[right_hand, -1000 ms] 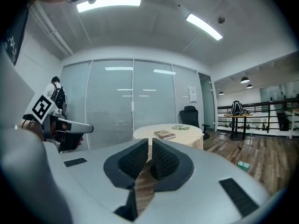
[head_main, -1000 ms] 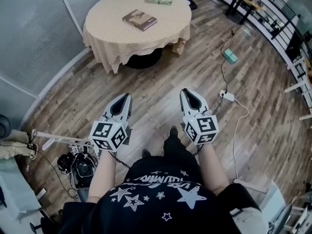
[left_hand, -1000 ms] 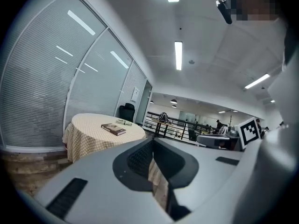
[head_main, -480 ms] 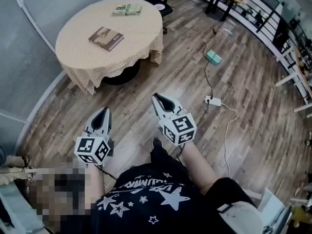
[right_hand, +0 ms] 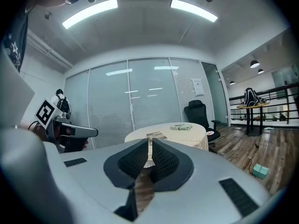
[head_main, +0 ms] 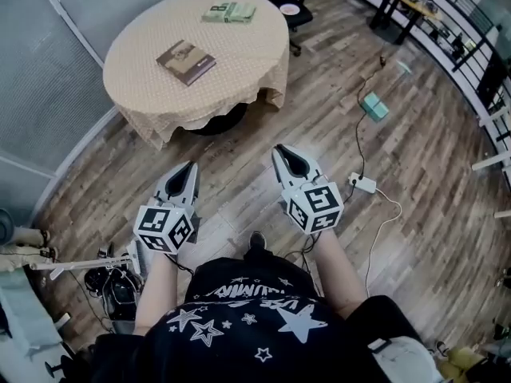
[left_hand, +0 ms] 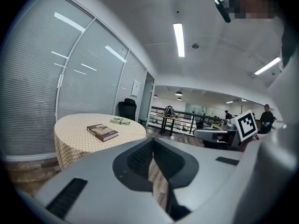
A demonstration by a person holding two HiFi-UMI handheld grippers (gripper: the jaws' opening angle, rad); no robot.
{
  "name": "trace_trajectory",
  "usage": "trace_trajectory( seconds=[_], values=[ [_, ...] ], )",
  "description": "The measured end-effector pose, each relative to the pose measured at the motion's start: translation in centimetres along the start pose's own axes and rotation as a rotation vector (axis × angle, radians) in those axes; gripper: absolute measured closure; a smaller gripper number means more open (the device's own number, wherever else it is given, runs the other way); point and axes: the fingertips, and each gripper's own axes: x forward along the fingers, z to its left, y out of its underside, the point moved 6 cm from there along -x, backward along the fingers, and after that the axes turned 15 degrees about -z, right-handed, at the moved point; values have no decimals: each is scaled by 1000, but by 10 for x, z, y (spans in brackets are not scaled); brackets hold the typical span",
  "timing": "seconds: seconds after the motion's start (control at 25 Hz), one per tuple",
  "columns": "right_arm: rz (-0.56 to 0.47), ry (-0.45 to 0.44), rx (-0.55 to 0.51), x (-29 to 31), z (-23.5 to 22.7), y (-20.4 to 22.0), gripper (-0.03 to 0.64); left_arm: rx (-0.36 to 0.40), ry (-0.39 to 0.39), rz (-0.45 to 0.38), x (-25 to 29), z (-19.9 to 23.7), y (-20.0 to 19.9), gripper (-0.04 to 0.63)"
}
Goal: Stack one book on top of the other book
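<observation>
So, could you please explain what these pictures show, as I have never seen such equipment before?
There is no robot here. A person holds a two-jaw gripper in each hand, the left gripper and the right gripper. The top-down picture comes from a camera on the person's head. The other two come from cameras riding on each gripper, looking along its jaws. Both grippers are shut and hold nothing. Ahead, across the wooden floor, stands a round cloth-covered table. On it lie a brown book and, apart from it near the far edge, a green book.
</observation>
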Motion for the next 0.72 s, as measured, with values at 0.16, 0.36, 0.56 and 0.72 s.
trace_trajectory(
  seconds=[0.16,0.36,0.56,0.72],
  values=[
    [8,-21,8,4,-20,2,577,-8,-21,4,18,-8,5,586],
    [14,-14,39,10,-32,8,577,6,-14,24,32,-12,8,586],
    [28,1,52,23,-42,16,577,-7,-15,21,51,3,12,586],
    [39,7,37,39,-54,17,577,-13,8,11,77,14,12,586]
  ],
)
